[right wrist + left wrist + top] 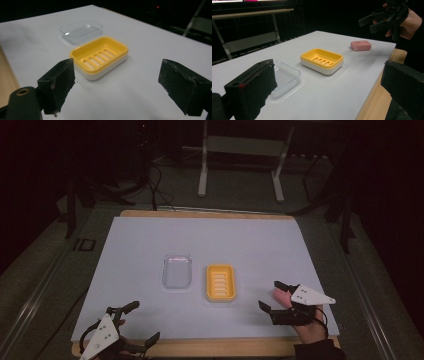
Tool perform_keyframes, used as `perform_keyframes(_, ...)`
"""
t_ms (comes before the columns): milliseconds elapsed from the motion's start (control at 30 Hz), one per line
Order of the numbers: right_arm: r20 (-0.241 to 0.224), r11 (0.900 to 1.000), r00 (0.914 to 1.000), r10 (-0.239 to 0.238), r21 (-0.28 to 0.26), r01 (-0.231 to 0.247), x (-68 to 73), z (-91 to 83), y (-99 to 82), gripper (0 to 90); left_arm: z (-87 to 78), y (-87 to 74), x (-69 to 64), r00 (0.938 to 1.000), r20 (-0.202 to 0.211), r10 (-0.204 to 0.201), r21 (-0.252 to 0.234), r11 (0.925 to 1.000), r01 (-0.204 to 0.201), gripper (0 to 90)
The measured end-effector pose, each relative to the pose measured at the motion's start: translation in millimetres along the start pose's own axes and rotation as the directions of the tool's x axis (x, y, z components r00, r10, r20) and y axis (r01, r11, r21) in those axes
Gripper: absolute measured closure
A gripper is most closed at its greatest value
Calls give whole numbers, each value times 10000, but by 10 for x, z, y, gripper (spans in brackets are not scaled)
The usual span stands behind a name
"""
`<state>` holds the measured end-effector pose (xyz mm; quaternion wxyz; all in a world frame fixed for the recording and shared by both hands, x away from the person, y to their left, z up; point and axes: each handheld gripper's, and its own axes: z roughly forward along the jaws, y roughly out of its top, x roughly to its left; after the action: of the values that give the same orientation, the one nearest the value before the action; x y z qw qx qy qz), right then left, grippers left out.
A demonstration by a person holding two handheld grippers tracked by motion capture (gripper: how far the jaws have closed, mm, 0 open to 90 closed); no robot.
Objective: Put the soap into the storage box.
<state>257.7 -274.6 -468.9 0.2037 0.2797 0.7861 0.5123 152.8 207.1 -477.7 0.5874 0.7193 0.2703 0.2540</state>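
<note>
We see pink soap bar (361, 45) flat on white table cover (210, 240), near right edge, right of yellow soap dish (220, 282). Soap sits just under right gripper (272, 296); in high view partly hidden by its grey plate. We see right jaws spread wide, empty. Clear lid (177, 270) lies just left of dish, apart. Left gripper (141, 322) at near edge, well apart from soap, jaws wide open, holding nothing.
</note>
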Motion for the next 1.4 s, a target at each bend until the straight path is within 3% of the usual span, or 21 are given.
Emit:
perform_keyframes(67, -191, 9999, 9998, -31, 110, 33, -4, 14, -11, 131, 11, -1, 5, 10000, 8, 4, 46, 10000, -4, 3)
perform_keyframes(200, -135, 9998, 9999, -12, 210, 15, -18, 19, -22, 130, 20, -2, 13, 10000, 23, -45, 51, 10000, 45, 3)
perform_keyframes(467, 440, 9997, 9990, 68, 216, -77, -81, -13, -20, 131, 14, -4, 0, 10000, -8, 44, 125, 9999, -44, 3)
perform_keyframes(533, 807, 9997, 9967, 23, 223, -41, -89, -18, -11, 135, 26, -7, -3, 10000, -45, 87, 243, 9997, -86, 3)
perform_keyframes(567, 1377, 9991, 9904, 97, 407, -154, -87, -22, 1, 139, 29, -7, -4, 10000, -51, 86, 252, 9996, -84, 3)
perform_keyframes(600, 1377, 9991, 9904, 97, 407, -154, -87, -22, 1, 139, 31, -6, -4, 10000, -42, 89, 245, 9997, -88, 3)
perform_keyframes(767, 2348, 9968, 9715, 336, 624, -496, -74, 1, -19, 136, 32, -7, -7, 10000, -45, 81, 286, 9996, -79, 3)
perform_keyframes(833, 2463, 9955, 9683, 413, 723, -609, -89, 10, -27, 134, 32, -7, -8, 10000, -54, 77, 293, 9995, -75, 3)
perform_keyframes(933, 2900, 9911, 9557, 513, 1026, -844, -142, 4, -43, 133, 39, -8, -15, 9999, -84, 100, 370, 9993, -97, 3)
perform_keyframes(967, 2900, 9911, 9557, 513, 1026, -844, -142, 4, -43, 133, 43, -9, -17, 9999, -84, 146, 411, 9991, -142, 3)
perform_keyframes(1067, 3051, 9858, 9483, 871, 1112, -1263, -178, -7, -54, 132, 44, -8, -20, 9999, -64, 108, 392, 9992, -105, 3)
perform_keyframes(1333, 3757, 9549, 9138, 1540, 1810, -2353, -316, -56, -97, 132, 39, -7, -15, 9999, -95, 85, 392, 9992, -81, 3)
perform_keyframes(1400, 3993, 9475, 9020, 1643, 1904, -2569, -375, -100, -86, 134, 43, -9, -19, 9998, -71, 171, 454, 9988, -167, 3)
